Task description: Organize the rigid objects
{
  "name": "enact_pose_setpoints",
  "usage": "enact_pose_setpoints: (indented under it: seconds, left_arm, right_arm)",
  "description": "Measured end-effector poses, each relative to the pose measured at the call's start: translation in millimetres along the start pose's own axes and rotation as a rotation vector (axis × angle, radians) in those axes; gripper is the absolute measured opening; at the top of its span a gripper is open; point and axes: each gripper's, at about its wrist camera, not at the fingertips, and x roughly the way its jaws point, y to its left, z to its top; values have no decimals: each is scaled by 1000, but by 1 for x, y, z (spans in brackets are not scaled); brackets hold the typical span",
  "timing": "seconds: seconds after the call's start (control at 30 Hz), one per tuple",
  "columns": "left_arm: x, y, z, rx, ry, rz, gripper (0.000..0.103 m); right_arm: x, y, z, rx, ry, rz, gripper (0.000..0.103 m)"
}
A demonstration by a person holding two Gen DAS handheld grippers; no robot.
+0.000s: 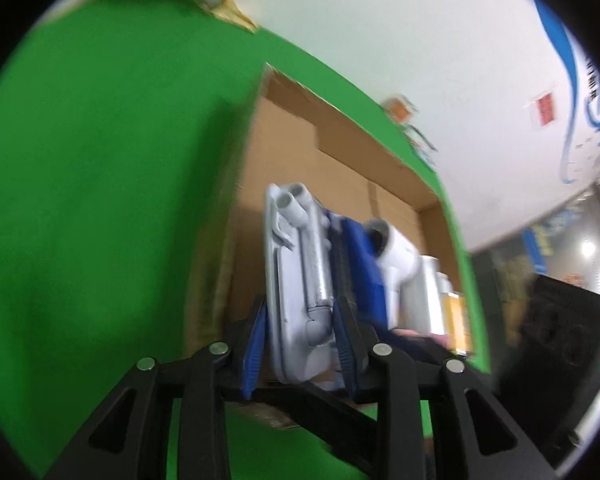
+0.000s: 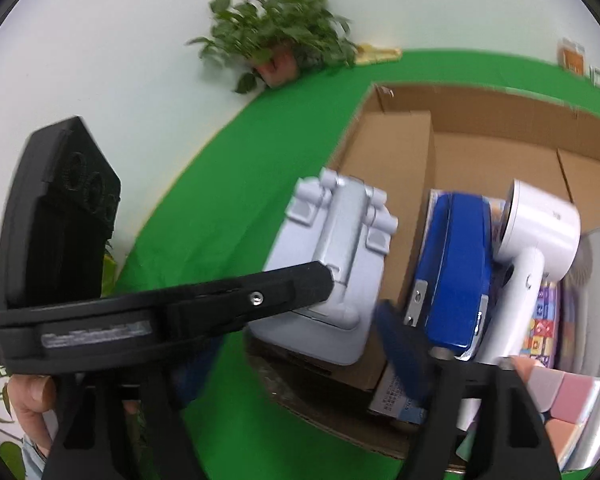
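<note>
My left gripper (image 1: pixel 300 344) is shut on a pale grey plastic device (image 1: pixel 296 280) with two tubes at its far end, holding it upright over the left part of a cardboard box (image 1: pixel 332 128). The same grey device (image 2: pixel 332 264) shows in the right wrist view, with the left gripper's black finger across it. A blue stapler-like object (image 2: pixel 452 272) and a white hair dryer (image 2: pixel 536 240) stand in the box (image 2: pixel 500 104) beside it. My right gripper (image 2: pixel 300 352) is open and empty, near the box's front edge; its blue pad (image 2: pixel 404 352) is in front of the stapler.
The box sits on a green cloth (image 1: pixel 100 200). A potted plant (image 2: pixel 276 48) stands at the back against a white wall. Pink and grey blocks (image 2: pixel 560 396), a colourful printed box (image 2: pixel 540 320) and a silver tin (image 2: pixel 596 280) fill the box's right side.
</note>
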Motion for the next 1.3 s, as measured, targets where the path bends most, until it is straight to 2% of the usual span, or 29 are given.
enact_pose_setpoints:
  seconds: [0.07, 0.1, 0.13, 0.17, 0.2, 0.23, 0.27, 0.33, 0.4, 0.5, 0.6, 0.67, 0.73, 0.8, 0.9, 1.03, 1.1, 1.3]
  left_arm:
    - [-24, -16, -9, 66, -113, 97, 37]
    - [-36, -25, -15, 91, -174, 133, 44]
    - [-52, -37, -25, 116, -253, 185, 62]
    - [-68, -51, -40, 141, -352, 253, 75]
    - [-84, -65, -58, 169, -465, 329, 93]
    - [-94, -76, -74, 196, -551, 375, 100]
    - [-103, -91, -96, 247, -640, 411, 103]
    - [-105, -111, -128, 330, -703, 440, 103]
    - [-92, -126, -155, 372, -673, 469, 103]
    - [-68, -139, -185, 426, -600, 469, 103]
    - [-48, -152, -209, 466, -532, 497, 103]
    - [-44, -156, -218, 464, -508, 474, 103]
    - [-43, -154, -220, 431, -494, 467, 103]
    - [-42, -154, -218, 401, -473, 455, 103]
    - [-42, -157, -215, 397, -452, 458, 103]
    - [-47, -162, -217, 386, -477, 449, 103]
    - [-48, -161, -216, 371, -471, 429, 103]
    - [-48, -157, -218, 366, -450, 433, 103]
  right_arm:
    - [-18, 6, -9, -54, -79, -71, 99]
    - [-31, 9, -18, -90, -127, -135, 99]
    - [-42, 9, -27, -109, -157, -183, 99]
    - [-63, 6, -46, -128, -212, -244, 100]
    - [-77, 2, -58, -140, -252, -277, 100]
    - [-92, -2, -71, -151, -293, -317, 102]
    - [-113, -9, -90, -170, -359, -399, 102]
    - [-136, -20, -112, -185, -427, -494, 102]
    - [-160, -40, -133, -158, -455, -570, 102]
    - [-177, -65, -150, -75, -439, -590, 102]
    - [-184, -78, -169, -65, -407, -638, 102]
    - [-186, -90, -177, -25, -386, -599, 102]
    - [-186, -102, -181, 37, -342, -559, 102]
    - [-184, -104, -185, 32, -332, -567, 102]
    - [-183, -99, -187, 11, -340, -561, 102]
    - [-192, -91, -188, 17, -359, -557, 102]
    - [-192, -89, -190, 5, -351, -559, 102]
    - [-193, -79, -196, -9, -346, -562, 102]
